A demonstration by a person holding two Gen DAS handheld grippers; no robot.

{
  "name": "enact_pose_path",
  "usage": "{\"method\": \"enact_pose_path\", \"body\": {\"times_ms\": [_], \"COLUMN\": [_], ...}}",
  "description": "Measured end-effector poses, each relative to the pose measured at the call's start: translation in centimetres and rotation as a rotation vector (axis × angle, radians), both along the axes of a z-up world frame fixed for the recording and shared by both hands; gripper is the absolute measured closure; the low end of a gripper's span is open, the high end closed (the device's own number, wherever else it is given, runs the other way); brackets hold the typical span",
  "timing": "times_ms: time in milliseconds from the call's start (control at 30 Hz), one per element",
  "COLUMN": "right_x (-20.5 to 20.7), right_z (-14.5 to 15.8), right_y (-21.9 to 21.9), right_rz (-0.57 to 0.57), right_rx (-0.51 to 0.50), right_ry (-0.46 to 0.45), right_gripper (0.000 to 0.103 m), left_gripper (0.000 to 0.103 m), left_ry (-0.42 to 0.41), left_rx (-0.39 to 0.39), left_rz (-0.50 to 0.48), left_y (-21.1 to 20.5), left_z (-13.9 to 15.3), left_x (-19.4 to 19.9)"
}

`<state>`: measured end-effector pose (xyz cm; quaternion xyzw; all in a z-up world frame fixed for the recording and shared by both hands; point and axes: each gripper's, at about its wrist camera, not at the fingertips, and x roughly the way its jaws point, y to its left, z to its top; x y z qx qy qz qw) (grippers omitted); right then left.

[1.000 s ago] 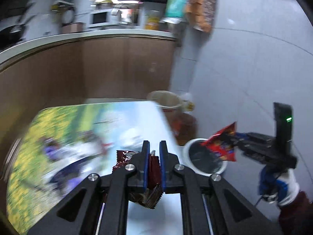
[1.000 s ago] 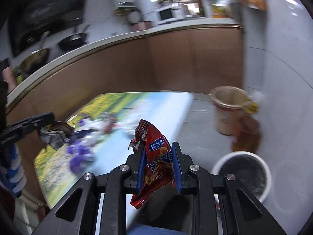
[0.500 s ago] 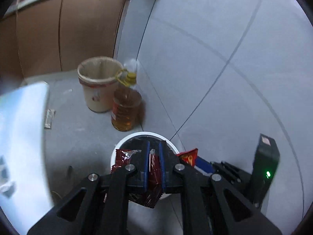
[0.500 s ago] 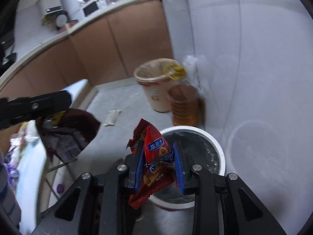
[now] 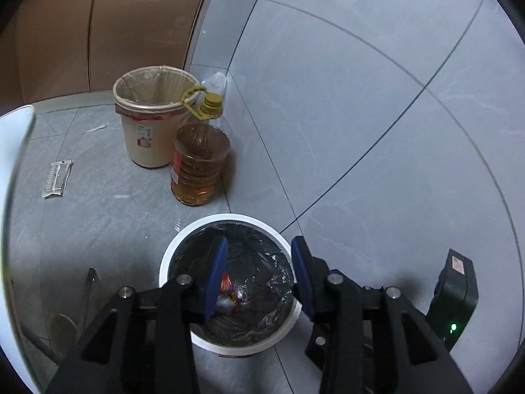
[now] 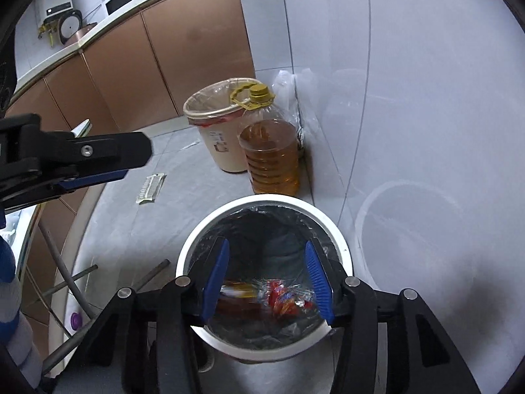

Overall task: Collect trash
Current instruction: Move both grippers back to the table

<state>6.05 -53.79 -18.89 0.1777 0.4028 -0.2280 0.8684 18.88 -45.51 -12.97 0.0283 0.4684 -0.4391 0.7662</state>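
Left wrist view: my left gripper (image 5: 256, 274) is opening, empty (wrapper gone).
Right gripper (image 6: 267, 277): opening, empty too.
Wrappers (image 6: 282, 298): below my fingers, inside the bin (image 6: 334, 233).
Meaning: both drops done.

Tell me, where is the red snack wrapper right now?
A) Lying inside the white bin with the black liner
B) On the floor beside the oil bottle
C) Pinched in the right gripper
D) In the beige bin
A: the red snack wrapper lies down in the white bin, below the right gripper, whose jaws are opening with nothing clamped.
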Motion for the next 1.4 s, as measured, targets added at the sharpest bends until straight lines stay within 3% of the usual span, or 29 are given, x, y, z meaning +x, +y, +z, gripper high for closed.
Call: {"method": "enact_pose_path", "body": {"times_ms": [167,333,700,900,1167,1400], "right_x": [-1.0,-1.9,-3.8,-5.3,-5.8,-5.4], "right_z": [2.1,6.6,17.0,20.6,22.1,21.6], "right_y": [1.3,5.2,15.6,20.6,24.4,27.2], "right_rz": [-0.005,0.050,0.244,0.348,0.422,0.512], "right_rx": [0.000,-0.035,-0.137,-0.168,-0.179,-0.152], "right_ry": [-0.041,-0.111,-0.279,-0.333,-0.346,-0.325], "right_gripper": [0.055,0.054,0.049,0.047,0.047,0.043], "left_gripper": [0.065,0.065,0.062,0.062,0.062,0.062], "left_ry": [-0.111,-0.215,-0.348,-0.347,-0.359,-0.289], "left_rx": [-0.031,-0.087,-0.053,-0.046,-0.021,0.040], "left_rz": [0.073,0.169,0.345,0.459,0.584,0.657], "left_y": [4.2,10.2,25.1,32.7,41.3,46.8], "left_z": [3.8,8.0,13.1,13.4,12.7,8.9], "left_x": [-1.7,-4.2,-8.8,-11.0,-13.2,-12.8]}}
